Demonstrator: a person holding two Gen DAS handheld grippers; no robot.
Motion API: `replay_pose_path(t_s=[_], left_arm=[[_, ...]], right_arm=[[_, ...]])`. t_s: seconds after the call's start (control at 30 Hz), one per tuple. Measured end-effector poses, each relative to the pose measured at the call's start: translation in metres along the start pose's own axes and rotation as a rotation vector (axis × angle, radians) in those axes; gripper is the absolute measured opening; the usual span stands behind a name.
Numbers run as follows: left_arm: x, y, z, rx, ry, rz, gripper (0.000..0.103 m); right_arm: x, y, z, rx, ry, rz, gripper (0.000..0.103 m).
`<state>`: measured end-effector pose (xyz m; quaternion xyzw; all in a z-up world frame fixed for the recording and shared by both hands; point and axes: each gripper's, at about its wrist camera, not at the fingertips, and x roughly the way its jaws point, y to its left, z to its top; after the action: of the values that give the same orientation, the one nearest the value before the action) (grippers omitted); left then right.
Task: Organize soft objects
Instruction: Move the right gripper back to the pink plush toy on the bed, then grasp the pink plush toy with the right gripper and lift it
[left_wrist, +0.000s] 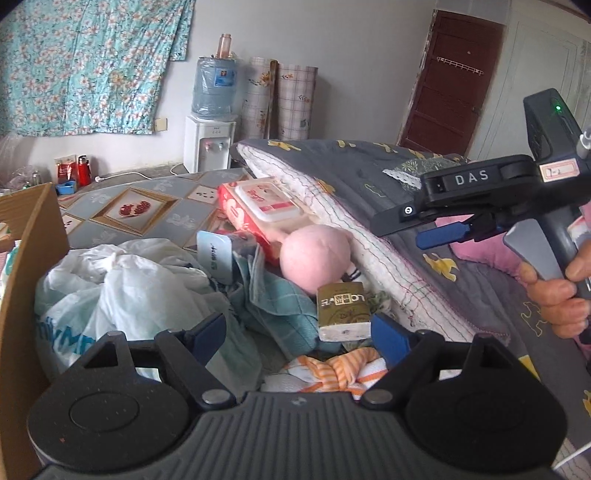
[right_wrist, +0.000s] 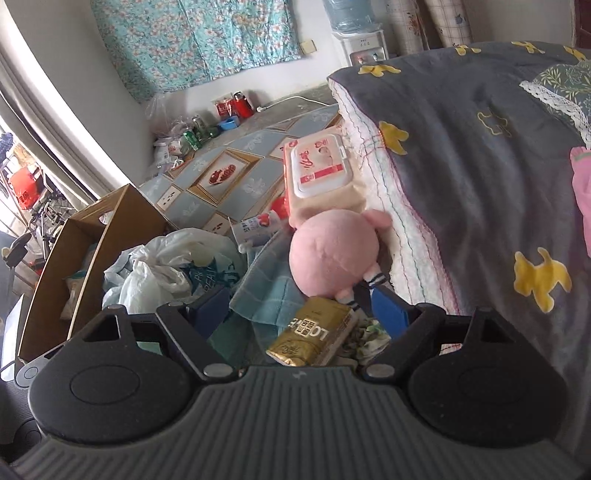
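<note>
A heap of soft things lies beside a folded grey quilt (right_wrist: 480, 147). In it are a pink plush toy (right_wrist: 332, 254) (left_wrist: 314, 256), a teal checked towel (right_wrist: 266, 291) (left_wrist: 280, 306), white plastic bags (right_wrist: 166, 266) (left_wrist: 122, 280) and an orange striped cloth (left_wrist: 332, 369). A gold tissue pack (right_wrist: 314, 336) (left_wrist: 343, 310) lies below the plush. My right gripper (right_wrist: 299, 314) hovers open over the gold pack, its pads clear of it. My left gripper (left_wrist: 299, 336) is open above the towel and striped cloth, holding nothing. The right gripper (left_wrist: 439, 234) also shows from the side over the quilt.
A wet-wipes pack (right_wrist: 321, 173) with a white lid leans on the quilt's edge. An open cardboard box (right_wrist: 92, 251) (left_wrist: 22, 295) stands left of the heap. A water dispenser (left_wrist: 210, 144) and rolled mats stand by the far wall. A hand (left_wrist: 554, 291) holds the right gripper's handle.
</note>
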<state>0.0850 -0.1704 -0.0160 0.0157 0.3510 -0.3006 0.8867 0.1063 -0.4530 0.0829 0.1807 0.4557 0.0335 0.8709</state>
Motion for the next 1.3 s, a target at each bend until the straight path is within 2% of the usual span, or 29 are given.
replay_pose_path(t_s=[0.27, 0.57, 0.83, 0.9, 0.97, 1.17, 1.3], left_arm=[[0.026, -0.009, 0.005, -0.016, 0.032, -0.015, 0.080], [0.066, -0.008, 0.038, -0.079, 0.013, -0.009, 0.066], [0.111, -0.013, 0.051, -0.101, 0.058, 0.000, 0.057], [0.119, -0.012, 0.051, -0.111, 0.074, 0.000, 0.056], [0.122, -0.011, 0.049, -0.108, 0.079, -0.002, 0.056], [0.119, -0.010, 0.051, -0.101, 0.074, -0.009, 0.059], [0.110, -0.006, 0.050, -0.107, 0.070, -0.011, 0.065]], right_arm=[[0.023, -0.001, 0.020, -0.034, 0.035, 0.005, 0.085], [0.064, -0.008, 0.053, -0.101, 0.064, -0.008, 0.085], [0.123, -0.023, 0.071, -0.099, 0.178, -0.016, 0.085], [0.131, -0.029, 0.069, -0.061, 0.209, 0.016, 0.083], [0.132, -0.034, 0.068, -0.002, 0.222, 0.086, 0.084], [0.108, -0.030, 0.070, 0.073, 0.178, 0.245, 0.084], [0.101, -0.018, 0.067, 0.099, 0.190, 0.359, 0.084]])
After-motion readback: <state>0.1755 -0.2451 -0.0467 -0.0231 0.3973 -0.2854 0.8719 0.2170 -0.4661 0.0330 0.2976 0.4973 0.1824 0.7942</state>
